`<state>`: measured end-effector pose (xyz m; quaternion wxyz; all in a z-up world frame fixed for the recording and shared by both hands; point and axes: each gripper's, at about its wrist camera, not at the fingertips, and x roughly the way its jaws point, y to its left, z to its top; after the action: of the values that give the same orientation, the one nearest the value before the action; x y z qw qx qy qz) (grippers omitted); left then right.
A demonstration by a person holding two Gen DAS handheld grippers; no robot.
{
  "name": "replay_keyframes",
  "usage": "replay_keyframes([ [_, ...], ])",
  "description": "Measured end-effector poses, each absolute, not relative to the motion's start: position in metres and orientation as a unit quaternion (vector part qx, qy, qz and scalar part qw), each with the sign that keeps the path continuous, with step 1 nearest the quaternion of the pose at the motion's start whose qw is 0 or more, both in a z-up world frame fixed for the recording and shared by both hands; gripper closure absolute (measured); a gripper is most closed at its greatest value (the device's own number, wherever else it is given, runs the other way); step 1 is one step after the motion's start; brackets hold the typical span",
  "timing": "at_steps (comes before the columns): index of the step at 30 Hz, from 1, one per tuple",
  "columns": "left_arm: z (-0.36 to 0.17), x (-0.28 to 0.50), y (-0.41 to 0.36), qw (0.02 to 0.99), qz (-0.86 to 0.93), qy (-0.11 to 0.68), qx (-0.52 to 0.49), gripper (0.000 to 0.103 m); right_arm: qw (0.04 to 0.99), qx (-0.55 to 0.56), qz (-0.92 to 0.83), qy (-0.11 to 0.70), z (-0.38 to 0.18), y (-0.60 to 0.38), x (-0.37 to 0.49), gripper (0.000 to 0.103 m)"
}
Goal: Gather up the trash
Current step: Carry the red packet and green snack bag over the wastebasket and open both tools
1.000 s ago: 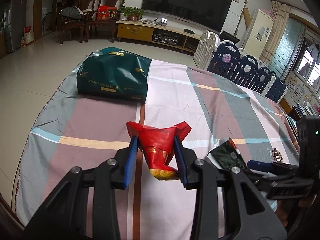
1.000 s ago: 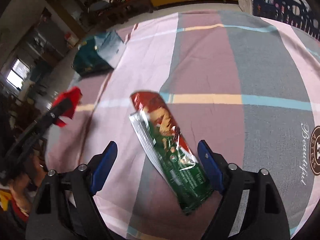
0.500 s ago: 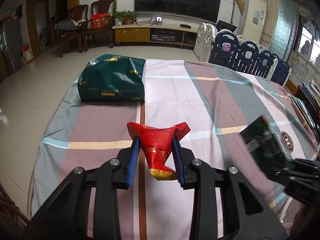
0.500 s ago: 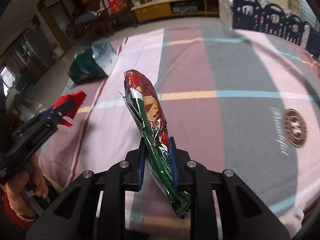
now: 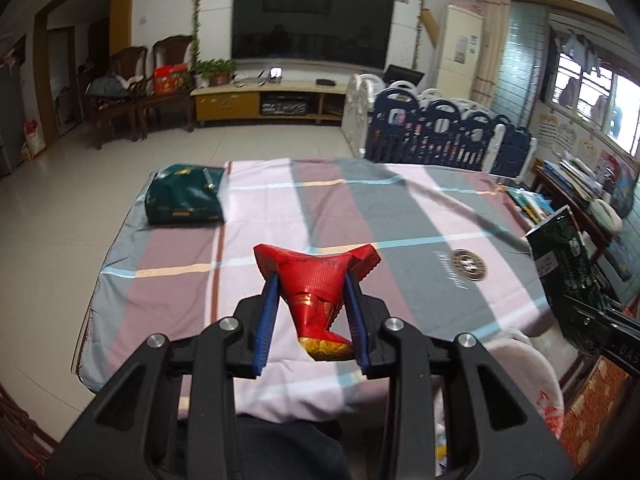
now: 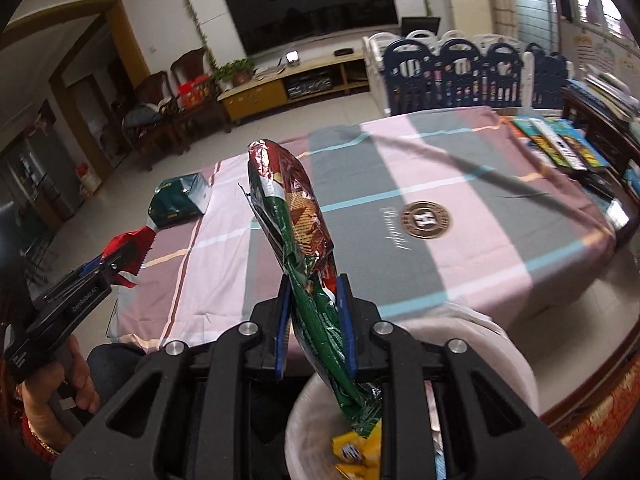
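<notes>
My left gripper (image 5: 312, 320) is shut on a red crumpled wrapper (image 5: 316, 284), held off the near edge of the table (image 5: 400, 240). My right gripper (image 6: 314, 328) is shut on a long green and red snack bag (image 6: 298, 216), held upright above a white trash bin (image 6: 508, 364) lined with a pale bag, with yellow wrappers (image 6: 356, 448) inside. The snack bag also shows at the right of the left wrist view (image 5: 560, 256). The left gripper and red wrapper show at the left of the right wrist view (image 6: 128, 248).
A dark green gift bag (image 5: 184, 200) lies on the table's far left corner. The table has a plaid cloth. A blue and white playpen fence (image 5: 440, 132) stands behind it. Books (image 6: 560, 144) lie on a side table at the right.
Both grippers have pulled back from the table with their items. The right gripper closed on the snack bag, lifted it and now holds it over the bin.
</notes>
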<state>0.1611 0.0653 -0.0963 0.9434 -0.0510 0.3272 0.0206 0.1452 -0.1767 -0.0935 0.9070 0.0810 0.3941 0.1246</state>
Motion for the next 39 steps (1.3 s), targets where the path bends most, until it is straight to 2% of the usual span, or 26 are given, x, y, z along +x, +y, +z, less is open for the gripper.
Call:
replay_keyframes([
  [8, -0.066, 0.114, 0.011, 0.95, -0.037, 0.309, -0.028, 0.069, 0.918, 0.074, 0.105, 0.374, -0.075, -0.201, 0.101, 0.08],
  [16, -0.092, 0.081, -0.041, 0.928, -0.129, 0.35, -0.005, 0.069, 0.919, 0.072, 0.082, 0.379, -0.076, -0.234, 0.071, 0.08],
  [22, -0.104, 0.084, -0.048, 0.918, -0.145, 0.368, 0.0, 0.069, 0.919, 0.075, 0.054, 0.384, -0.081, -0.255, 0.057, 0.08],
  [27, -0.12, 0.091, -0.051, 0.906, -0.152, 0.395, -0.012, 0.069, 0.911, 0.076, 0.036, 0.403, -0.1, -0.267, 0.05, 0.08],
  [36, -0.126, 0.088, -0.058, 0.901, -0.158, 0.404, -0.004, 0.069, 0.866, 0.113, 0.027, 0.486, -0.175, -0.262, 0.057, 0.08],
  [39, -0.129, 0.088, -0.06, 0.898, -0.161, 0.409, -0.004, 0.069, 0.852, 0.119, 0.028, 0.51, -0.19, -0.258, 0.058, 0.077],
])
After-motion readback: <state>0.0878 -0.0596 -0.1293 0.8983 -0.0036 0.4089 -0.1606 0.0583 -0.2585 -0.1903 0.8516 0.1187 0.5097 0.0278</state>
